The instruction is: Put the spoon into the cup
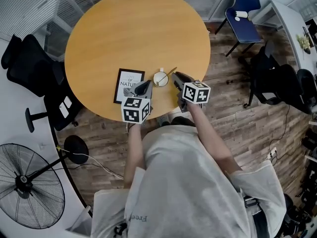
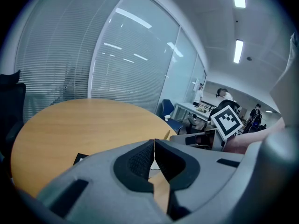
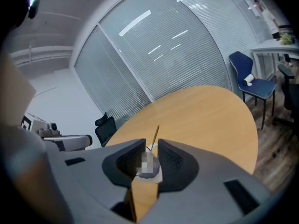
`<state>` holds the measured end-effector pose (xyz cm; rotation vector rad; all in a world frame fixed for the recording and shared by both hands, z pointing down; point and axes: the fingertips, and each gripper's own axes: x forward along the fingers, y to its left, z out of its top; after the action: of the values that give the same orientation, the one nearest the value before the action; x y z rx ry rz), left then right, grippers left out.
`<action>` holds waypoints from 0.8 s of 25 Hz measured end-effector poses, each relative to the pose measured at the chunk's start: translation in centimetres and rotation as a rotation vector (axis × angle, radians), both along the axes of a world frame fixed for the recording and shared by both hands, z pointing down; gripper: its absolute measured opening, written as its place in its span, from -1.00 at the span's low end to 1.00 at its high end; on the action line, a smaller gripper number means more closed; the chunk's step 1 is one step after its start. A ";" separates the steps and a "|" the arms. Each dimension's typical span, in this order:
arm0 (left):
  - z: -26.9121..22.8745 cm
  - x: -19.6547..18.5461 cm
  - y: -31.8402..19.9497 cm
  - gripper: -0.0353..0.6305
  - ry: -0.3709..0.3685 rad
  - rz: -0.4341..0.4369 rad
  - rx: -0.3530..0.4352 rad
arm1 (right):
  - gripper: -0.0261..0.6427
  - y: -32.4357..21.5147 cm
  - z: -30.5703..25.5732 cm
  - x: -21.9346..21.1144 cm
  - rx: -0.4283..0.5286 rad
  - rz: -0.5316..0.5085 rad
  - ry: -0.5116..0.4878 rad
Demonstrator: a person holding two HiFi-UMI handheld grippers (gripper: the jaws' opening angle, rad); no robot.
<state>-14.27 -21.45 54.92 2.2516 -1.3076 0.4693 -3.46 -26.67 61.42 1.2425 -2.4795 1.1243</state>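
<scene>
Head view: spoon (image 1: 170, 73) in cup (image 1: 160, 78), just beside right tool (image 1: 177, 78)

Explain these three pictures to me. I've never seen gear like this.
There is no robot here. A person holds two hand tools, each with two jaws. The head view comes from a camera on the person's head, looking down. The two gripper views come from cameras riding on each tool. On the round table stands a white cup with a spoon in it, and a black-framed print lies beside it. The left gripper is shut and empty. The right gripper is open, holds nothing, and points at the cup.
</scene>
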 end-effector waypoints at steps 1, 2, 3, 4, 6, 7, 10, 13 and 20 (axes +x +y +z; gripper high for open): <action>0.0 0.0 0.1 -0.87 0.000 0.002 0.000 | -0.70 0.3 -0.1 -0.1 0.007 -0.021 0.018; 0.1 0.0 0.1 -0.87 -0.001 0.004 0.000 | -0.70 0.7 -0.2 -0.2 0.011 -0.049 0.038; 0.1 0.0 0.2 -0.87 -0.002 0.005 -0.001 | -0.70 1.1 -0.2 -0.4 0.015 -0.081 0.061; 0.0 0.1 0.3 -0.87 -0.004 0.005 -0.001 | -0.70 1.6 -0.2 -0.6 0.020 -0.116 0.086; 0.1 0.1 0.5 -0.87 -0.021 0.004 0.004 | -0.70 2.5 -0.4 -0.7 0.042 -0.181 0.141; 0.2 0.0 0.6 -0.87 -0.042 0.004 0.009 | -0.70 2.9 -0.5 -0.7 0.055 -0.205 0.166; 0.8 -0.4 1.0 -0.87 -0.115 0.011 0.015 | -0.70 3.5 -0.6 -0.6 0.088 -0.243 0.211; 1.3 -0.7 1.3 -0.87 -0.117 0.010 0.003 | -0.70 3.7 -0.7 -0.3 0.109 -0.257 0.235; 1.6 -0.6 1.8 -0.87 -0.123 0.016 -0.005 | -0.70 3.9 -1.3 0.1 0.141 -0.268 0.263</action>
<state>-14.90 -19.63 56.53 2.2618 -1.3472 0.6247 -3.39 -22.81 60.12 0.9768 -2.4615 0.6854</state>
